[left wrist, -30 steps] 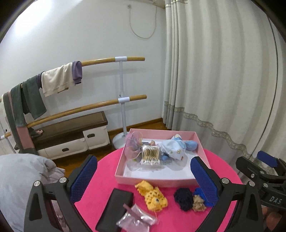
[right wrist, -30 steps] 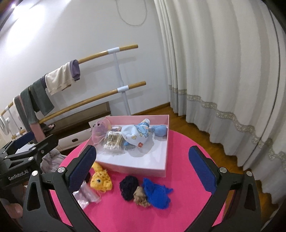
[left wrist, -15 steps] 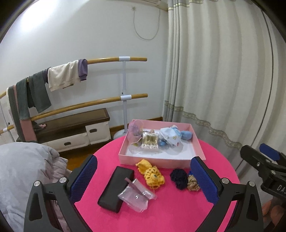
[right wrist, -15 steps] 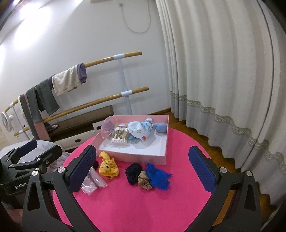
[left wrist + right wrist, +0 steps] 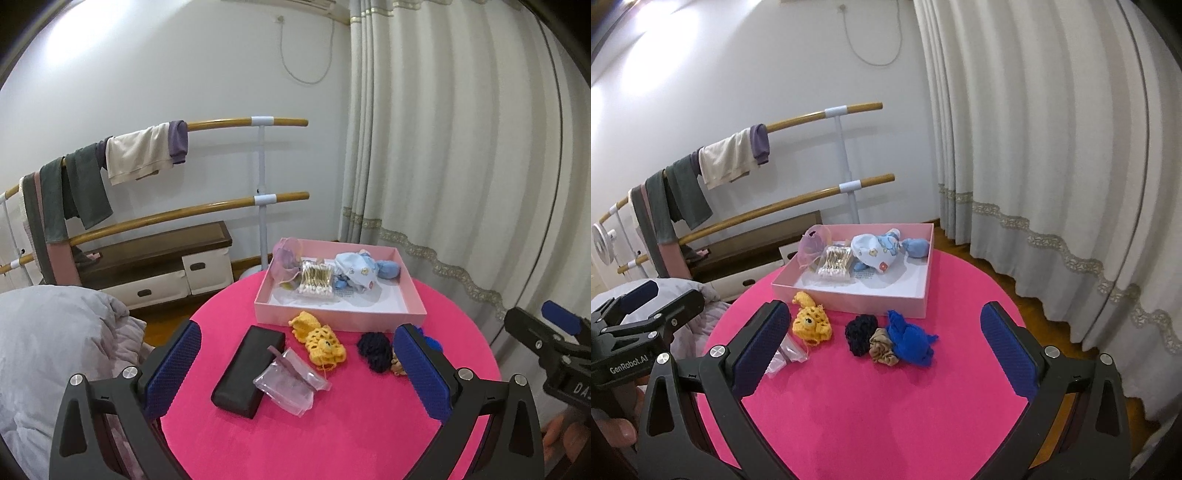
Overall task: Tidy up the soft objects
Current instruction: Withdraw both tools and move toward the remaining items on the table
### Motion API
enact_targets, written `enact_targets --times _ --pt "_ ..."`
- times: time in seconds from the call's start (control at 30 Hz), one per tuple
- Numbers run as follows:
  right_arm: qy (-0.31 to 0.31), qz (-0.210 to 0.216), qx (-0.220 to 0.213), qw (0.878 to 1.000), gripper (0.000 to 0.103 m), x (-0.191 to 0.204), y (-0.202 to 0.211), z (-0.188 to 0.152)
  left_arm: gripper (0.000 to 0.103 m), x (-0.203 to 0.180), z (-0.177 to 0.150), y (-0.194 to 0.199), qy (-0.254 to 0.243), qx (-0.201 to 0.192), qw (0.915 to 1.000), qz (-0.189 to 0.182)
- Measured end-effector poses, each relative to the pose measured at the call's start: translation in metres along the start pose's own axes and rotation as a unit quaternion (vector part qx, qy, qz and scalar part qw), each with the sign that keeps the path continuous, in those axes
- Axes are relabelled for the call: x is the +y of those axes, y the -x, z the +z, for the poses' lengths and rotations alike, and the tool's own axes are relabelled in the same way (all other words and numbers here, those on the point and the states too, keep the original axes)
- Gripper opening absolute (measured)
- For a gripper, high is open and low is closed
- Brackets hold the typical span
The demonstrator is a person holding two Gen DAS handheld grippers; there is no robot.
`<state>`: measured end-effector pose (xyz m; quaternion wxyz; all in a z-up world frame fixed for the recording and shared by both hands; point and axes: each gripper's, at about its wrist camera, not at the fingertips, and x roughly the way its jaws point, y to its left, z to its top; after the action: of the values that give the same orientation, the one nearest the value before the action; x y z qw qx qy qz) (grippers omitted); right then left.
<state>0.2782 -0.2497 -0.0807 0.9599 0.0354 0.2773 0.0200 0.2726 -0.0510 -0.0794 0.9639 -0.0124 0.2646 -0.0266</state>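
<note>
Both the left tool [image 5: 295, 363] and the right tool [image 5: 886, 341] hang spread wide and empty above the round pink worktop [image 5: 886, 406]. Below them lie a yellow crocheted toy [image 5: 812, 325], a navy, a tan and a blue fabric scrunchie [image 5: 912, 339]. Beyond, the shallow pink cardboard box [image 5: 849, 295] holds a bag of cotton swabs [image 5: 836, 262], a light-blue printed cloth bundle [image 5: 875, 249] and a lilac gauze pouch [image 5: 811, 245].

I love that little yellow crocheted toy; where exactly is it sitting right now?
The yellow crocheted toy lies on the round pink table, just outside the pink box's near wall, left of the dark navy scrunchie.
</note>
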Motion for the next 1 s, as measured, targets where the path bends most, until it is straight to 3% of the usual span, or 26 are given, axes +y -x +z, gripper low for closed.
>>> enact_targets --times 0.33,0.53,1.0 --pt "0.006 -0.004 0.008 1.000 0.103 0.003 -0.003 -0.003 0.103 0.011 -0.010 0.000 0.010 0.014 0.9998 0.003" --pt "0.009 -0.007 0.030 1.000 0.103 0.001 -0.017 -0.009 0.103 0.015 -0.026 -0.014 0.006 0.043 0.9991 0.002" --pt "-0.004 -0.018 0.099 0.995 0.103 -0.018 -0.067 -0.040 0.103 0.023 -0.056 -0.103 0.050 0.137 0.9893 -0.008"
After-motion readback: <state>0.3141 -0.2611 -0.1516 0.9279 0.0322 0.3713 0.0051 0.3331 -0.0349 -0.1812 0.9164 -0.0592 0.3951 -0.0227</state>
